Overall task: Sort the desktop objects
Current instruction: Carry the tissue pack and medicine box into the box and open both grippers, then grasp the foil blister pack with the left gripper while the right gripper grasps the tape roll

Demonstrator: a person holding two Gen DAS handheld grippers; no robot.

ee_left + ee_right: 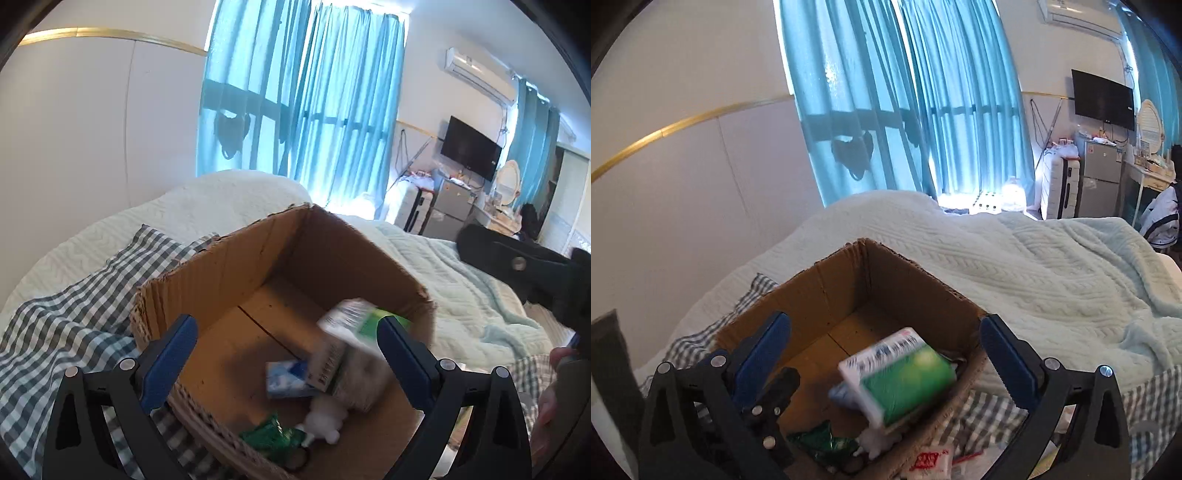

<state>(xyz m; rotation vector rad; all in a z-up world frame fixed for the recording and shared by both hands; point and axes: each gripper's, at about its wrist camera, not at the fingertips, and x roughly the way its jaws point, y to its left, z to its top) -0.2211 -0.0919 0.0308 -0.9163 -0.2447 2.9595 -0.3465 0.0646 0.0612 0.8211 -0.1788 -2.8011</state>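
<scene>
Now both the left gripper (288, 354) and right gripper (886, 354) gape wide above the open brown cardboard box (827, 295), where a blurred green-and-white carton (901, 373) sits tilted inside.

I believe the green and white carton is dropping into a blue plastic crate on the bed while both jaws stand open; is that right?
Not quite: the green and white carton is over a brown cardboard box, not a blue plastic crate, as the right wrist view shows. The rest holds.
</scene>
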